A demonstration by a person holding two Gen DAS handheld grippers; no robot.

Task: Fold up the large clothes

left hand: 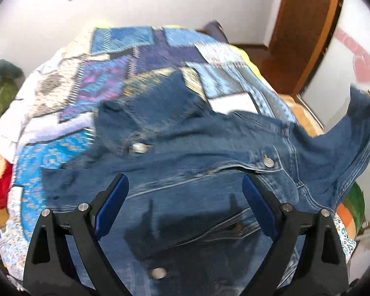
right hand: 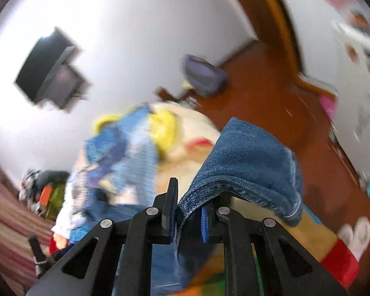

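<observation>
Over the bed, in your left wrist view, your left gripper [left hand: 185, 192] hangs released, its black fingers with blue pads [left hand: 112, 204] spread wide above the denim jacket [left hand: 185, 153]. The jacket lies rumpled on a patchwork quilt [left hand: 106, 74] of blue, purple and white blocks. Its cloth is dark indigo, coarse-woven, with pale double-stitched seams and round metal buttons [left hand: 268, 160] along the front. One part of it rises at the right edge, lifted clear of the bed.

In your right wrist view, your right gripper [right hand: 188, 212] is clenched on a fold of the denim jacket [right hand: 246, 157]. The thick fabric is pinched between the blue pads and drapes over the right finger in a rounded hump with a stitched hem. Behind it the quilt [right hand: 125, 148] shows blurred, with a wooden floor [right hand: 259, 93] and a dark wall-mounted screen [right hand: 49, 69] on the white wall.
</observation>
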